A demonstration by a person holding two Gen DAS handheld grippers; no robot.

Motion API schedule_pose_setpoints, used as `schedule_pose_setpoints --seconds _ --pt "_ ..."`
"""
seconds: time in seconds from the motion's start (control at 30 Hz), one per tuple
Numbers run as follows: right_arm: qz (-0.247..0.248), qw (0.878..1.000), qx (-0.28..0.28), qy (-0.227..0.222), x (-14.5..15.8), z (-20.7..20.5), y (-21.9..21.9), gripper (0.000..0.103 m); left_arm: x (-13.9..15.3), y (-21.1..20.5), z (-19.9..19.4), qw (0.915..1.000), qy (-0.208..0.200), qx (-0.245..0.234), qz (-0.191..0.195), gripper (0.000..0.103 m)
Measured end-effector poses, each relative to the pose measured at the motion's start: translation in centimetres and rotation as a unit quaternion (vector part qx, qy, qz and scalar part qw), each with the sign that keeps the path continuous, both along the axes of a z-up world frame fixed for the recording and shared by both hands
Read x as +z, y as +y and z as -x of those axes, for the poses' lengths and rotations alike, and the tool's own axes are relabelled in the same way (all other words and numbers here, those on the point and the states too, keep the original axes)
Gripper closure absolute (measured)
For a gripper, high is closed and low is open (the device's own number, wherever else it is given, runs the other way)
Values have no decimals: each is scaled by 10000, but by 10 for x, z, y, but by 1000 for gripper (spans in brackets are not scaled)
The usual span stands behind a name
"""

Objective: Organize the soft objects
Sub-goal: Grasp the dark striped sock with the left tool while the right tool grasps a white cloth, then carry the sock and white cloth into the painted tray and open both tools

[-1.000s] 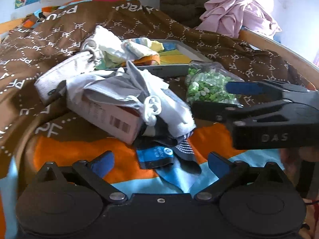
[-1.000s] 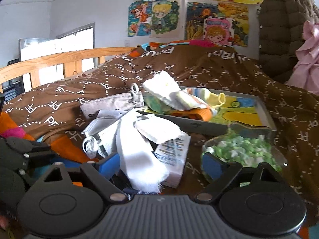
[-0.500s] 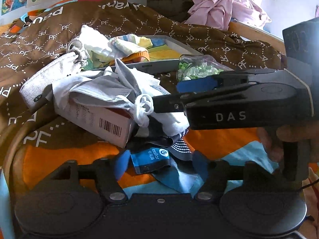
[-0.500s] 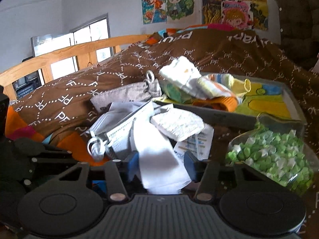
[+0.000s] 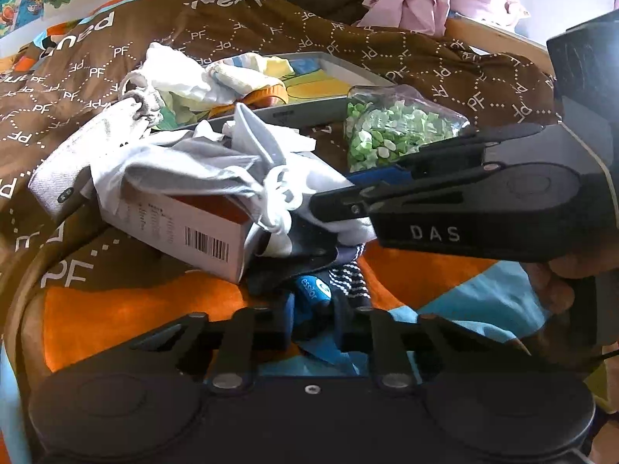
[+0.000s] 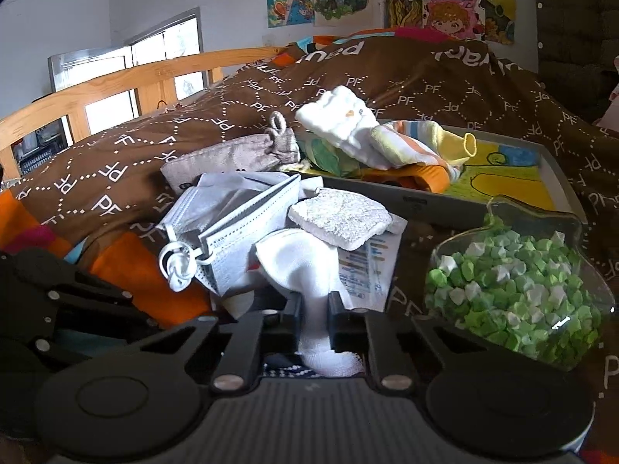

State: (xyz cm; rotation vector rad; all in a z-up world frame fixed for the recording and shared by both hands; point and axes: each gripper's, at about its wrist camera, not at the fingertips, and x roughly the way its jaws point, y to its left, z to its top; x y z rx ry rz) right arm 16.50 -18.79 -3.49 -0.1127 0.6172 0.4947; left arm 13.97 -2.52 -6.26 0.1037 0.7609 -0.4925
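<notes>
A pile of soft things lies on the bed: face masks [image 6: 232, 216], a white sock [image 6: 305, 270], a striped dark sock with a blue label [image 5: 315, 290], a grey pouch [image 5: 85, 147]. My right gripper [image 6: 313, 313] is shut on the white sock; it also shows in the left wrist view [image 5: 340, 197], reaching in from the right. My left gripper [image 5: 311, 323] is closed around the blue-labelled dark sock. A grey tray [image 6: 557, 170] behind the pile holds folded small socks [image 6: 340, 120].
A cardboard box [image 5: 185, 228] sits under the masks. A clear bag of green and white paper stars [image 6: 514, 282] lies right of the pile. The brown quilt [image 6: 445, 89] covers the bed, with a wooden rail [image 6: 116, 81] on the left.
Both grippers closed from open. The right one moved left into the pile and shut on the white sock. The left one shut around the blue-labelled sock.
</notes>
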Motion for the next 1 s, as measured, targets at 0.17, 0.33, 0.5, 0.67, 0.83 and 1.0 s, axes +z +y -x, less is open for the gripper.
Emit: schedule_pose_setpoints --seconds 0.17,0.33,0.5,0.67,0.83,1.0 --pt "56 9999 -83 74 7 5 -4 90 3 2 6 10000 -21 30 43 97" --pt "118 9995 -230 172 15 15 -13 90 9 6 20 9999 -54 104 89 101" --pt "89 9996 -267 87 27 28 -20 90 18 16 36 9985 -110 450 304 101" --pt "23 9996 -264 -105 40 39 -22 90 33 21 53 9961 -279 664 509 101" --pt "-91 9991 -286 -311 52 47 -24 90 52 31 70 9917 -545 910 730 101" --pt "-304 9963 -287 -751 62 55 -28 90 74 37 74 9873 -823 996 920 101"
